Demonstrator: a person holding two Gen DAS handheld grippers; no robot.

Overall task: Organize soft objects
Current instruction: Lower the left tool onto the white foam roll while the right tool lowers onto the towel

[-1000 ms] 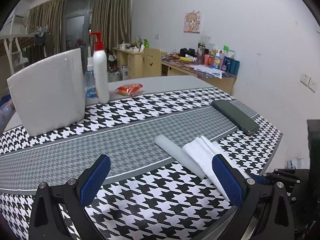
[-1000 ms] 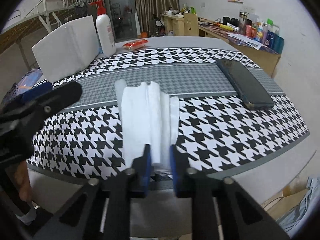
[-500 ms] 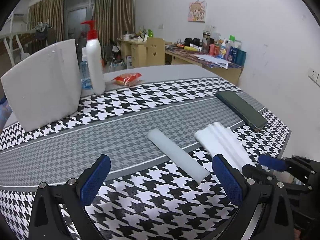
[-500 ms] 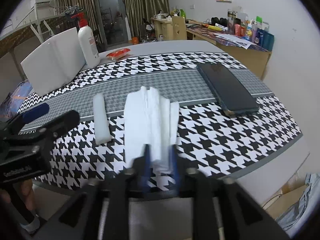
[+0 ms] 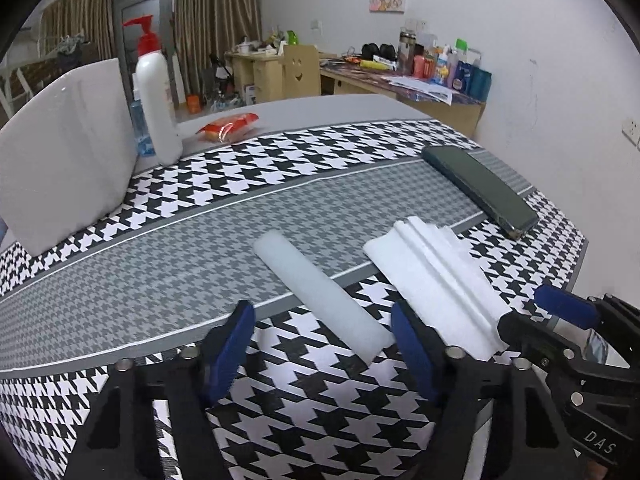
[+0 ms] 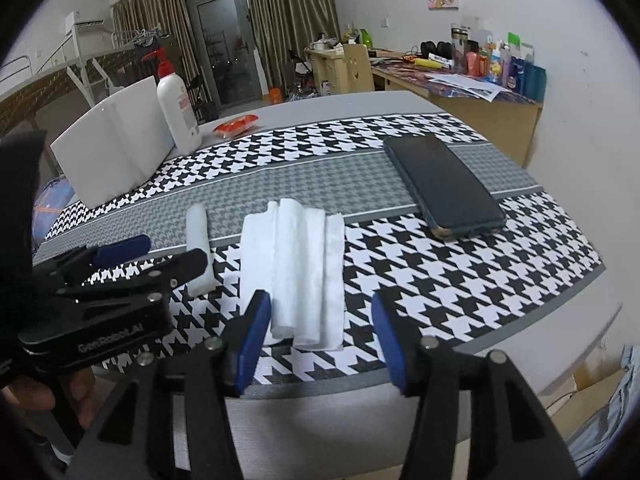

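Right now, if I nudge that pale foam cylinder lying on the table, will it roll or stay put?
The foam cylinder is round and lies on its side on the flat tablecloth, so a sideways push would probably roll it. It looks like light foam, so it likely moves easily. An end-on push would more likely slide it.

- A white, pleated fold of soft cloth lies flat on the houndstooth cover, its near end just ahead of the right gripper's spread jaws.
- A pale, translucent foam cylinder lies on its side, its near end between the left gripper's spread jaws, apart from the cloth.
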